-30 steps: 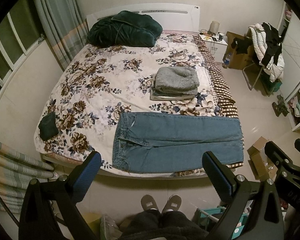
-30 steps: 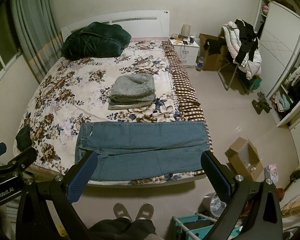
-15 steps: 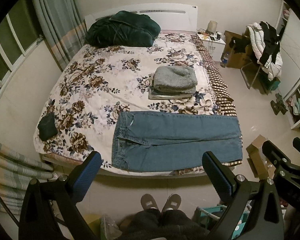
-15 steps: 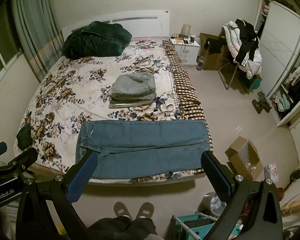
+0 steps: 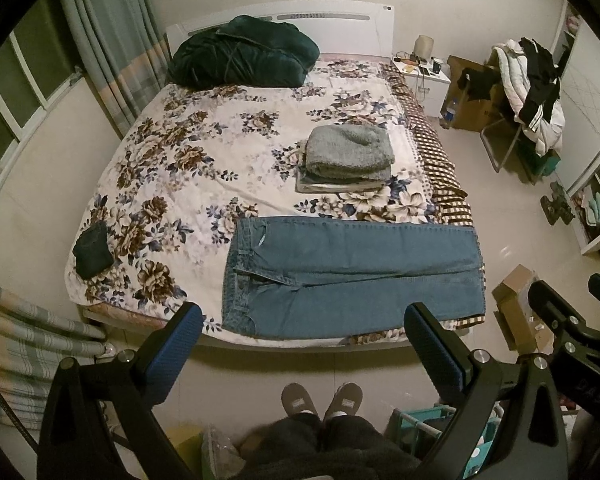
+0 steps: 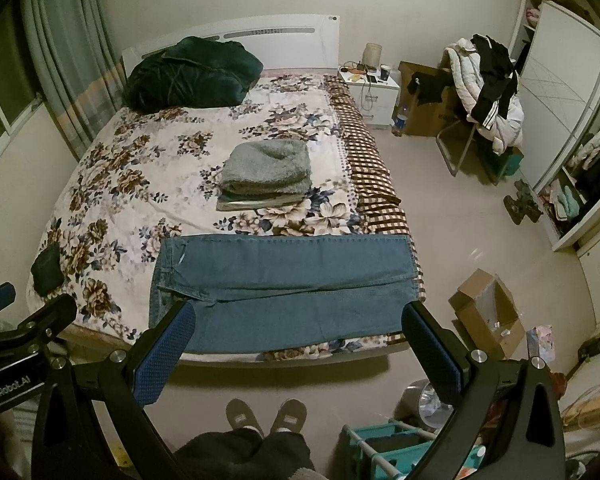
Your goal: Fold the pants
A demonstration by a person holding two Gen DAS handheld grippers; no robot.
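Note:
Blue jeans (image 5: 352,276) (image 6: 284,292) lie flat across the foot of the bed (image 5: 172,184), waistband to the left, legs side by side running right to the bed's edge. My left gripper (image 5: 304,336) is held high above the floor in front of the bed, open, nothing between its blue pads. My right gripper (image 6: 296,340) is held the same way, open and empty, with the jeans showing between its fingers. Neither touches the jeans. Part of the right gripper (image 5: 572,328) shows at the right of the left wrist view.
A folded grey stack (image 5: 348,156) sits mid-bed, a dark green quilt (image 5: 244,56) at the headboard, a small dark cloth (image 5: 92,250) at the left corner. A cardboard box (image 6: 488,312) and teal rack (image 6: 388,444) stand on the floor. The person's slippered feet (image 6: 264,412) are below.
Both views have shifted slightly, so the bed and jeans sit a little differently in frame. The jeans have not moved and both grippers stay open.

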